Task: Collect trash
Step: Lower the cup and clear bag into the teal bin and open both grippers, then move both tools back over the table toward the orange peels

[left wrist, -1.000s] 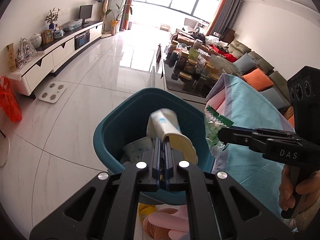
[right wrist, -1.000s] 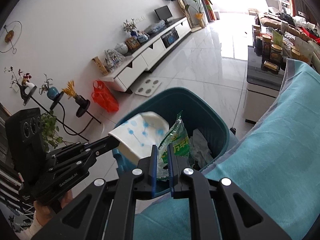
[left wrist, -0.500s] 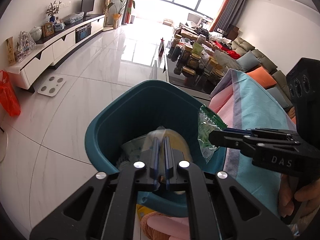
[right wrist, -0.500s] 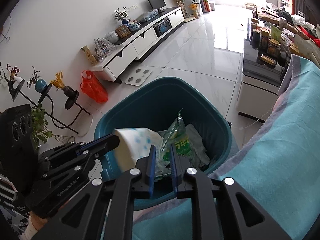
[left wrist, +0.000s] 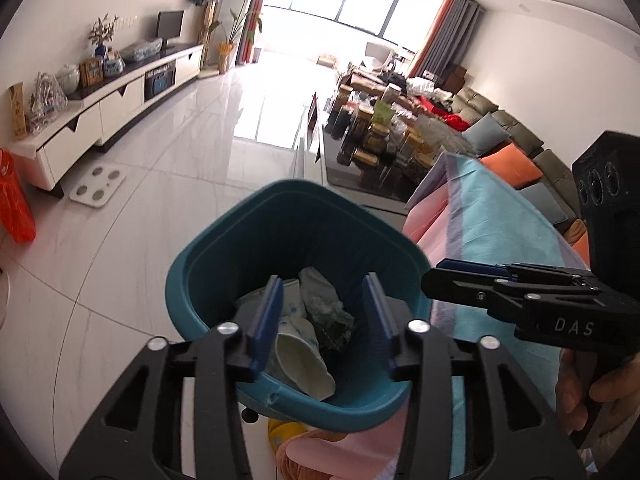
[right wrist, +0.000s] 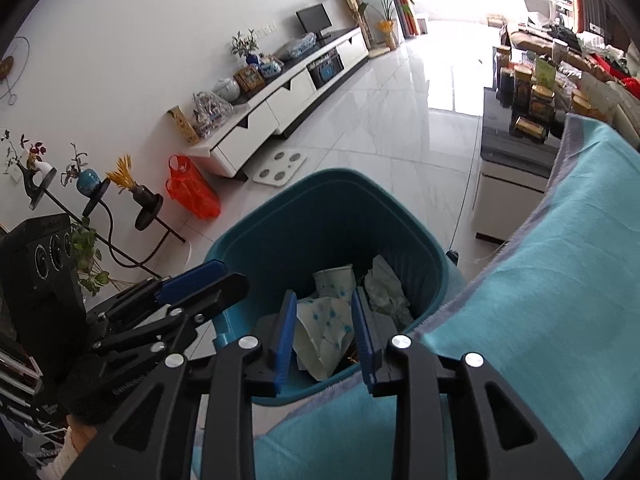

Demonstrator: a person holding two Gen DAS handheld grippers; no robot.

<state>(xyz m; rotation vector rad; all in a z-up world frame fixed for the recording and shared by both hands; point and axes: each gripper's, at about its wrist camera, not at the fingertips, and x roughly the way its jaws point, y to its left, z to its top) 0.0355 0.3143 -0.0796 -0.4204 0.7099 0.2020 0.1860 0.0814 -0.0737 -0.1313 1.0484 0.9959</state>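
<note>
Left wrist view: over a teal waste bin beside the cloth-covered counter, the left claw is opening and holds nothing; a paper cup and a crumpled green wrapper lie inside the bin. The right claw, also opening, is empty above the bin. Best practice now: spread both claws fully above the bin before lifting clear.
</note>
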